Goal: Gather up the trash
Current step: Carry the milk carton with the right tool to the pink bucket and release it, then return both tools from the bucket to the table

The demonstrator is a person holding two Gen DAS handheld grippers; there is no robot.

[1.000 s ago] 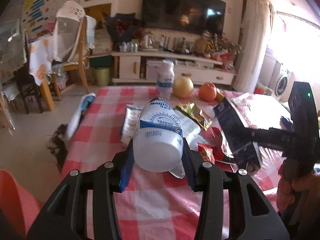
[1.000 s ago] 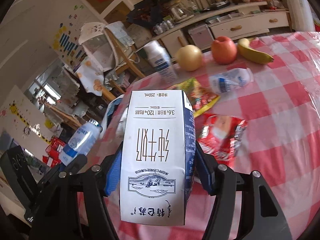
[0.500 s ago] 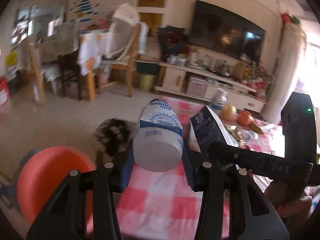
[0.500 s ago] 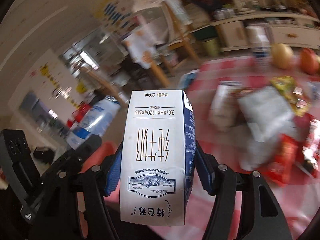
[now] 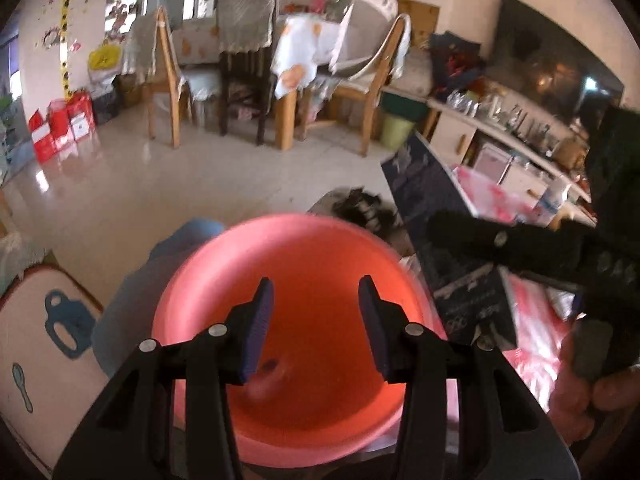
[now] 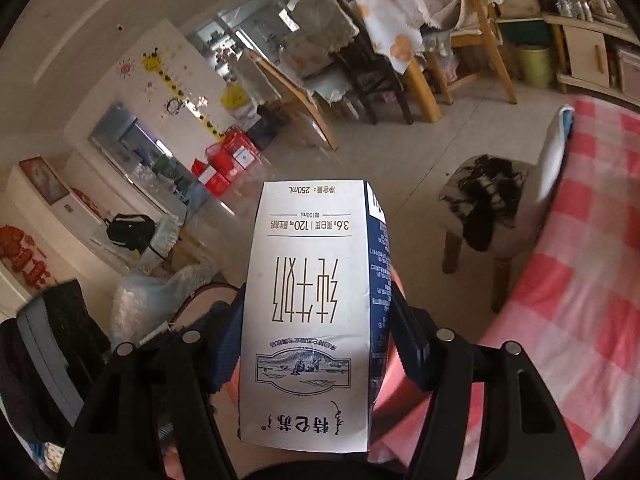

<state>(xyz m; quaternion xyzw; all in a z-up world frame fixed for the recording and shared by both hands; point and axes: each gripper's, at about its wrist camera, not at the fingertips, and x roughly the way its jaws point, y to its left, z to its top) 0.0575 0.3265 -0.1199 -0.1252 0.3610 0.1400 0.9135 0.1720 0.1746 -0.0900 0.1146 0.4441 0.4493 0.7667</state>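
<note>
carton (image 6: 312, 312): rectangular milk box, smooth white front panel with printed characters and a line-drawn landscape, dark blue side panel. pinched between the ribbed blue pads (image 6: 226, 344) of the right gripper (image 6: 316, 344), its print upside down to that camera. in the left wrist view the carton (image 5: 448, 264) shows its dark side, just right of the basin and above its rim level, held by the right gripper (image 5: 472, 240), whose handle sits in a hand (image 5: 576, 380).

basin (image 5: 208, 288): round, smooth pink plastic, deep bowl shape. a blurred pale object lies on its bottom; cannot tell what it is.

left gripper (image 5: 316, 320): black arms, ribbed blue pads (image 5: 260, 320) spread apart with nothing between them, poised directly above the basin.

tablecloth (image 6: 580, 280): pink and white checked, glossy, right of the basin.

stool (image 6: 480, 208): small, wooden legs, dark cloth heaped on its seat, beyond the basin, beside the tablecloth edge.

chairs (image 5: 168, 80): wooden frames draped in pale fabric, far beyond the basin on a shiny tiled floor.
</note>
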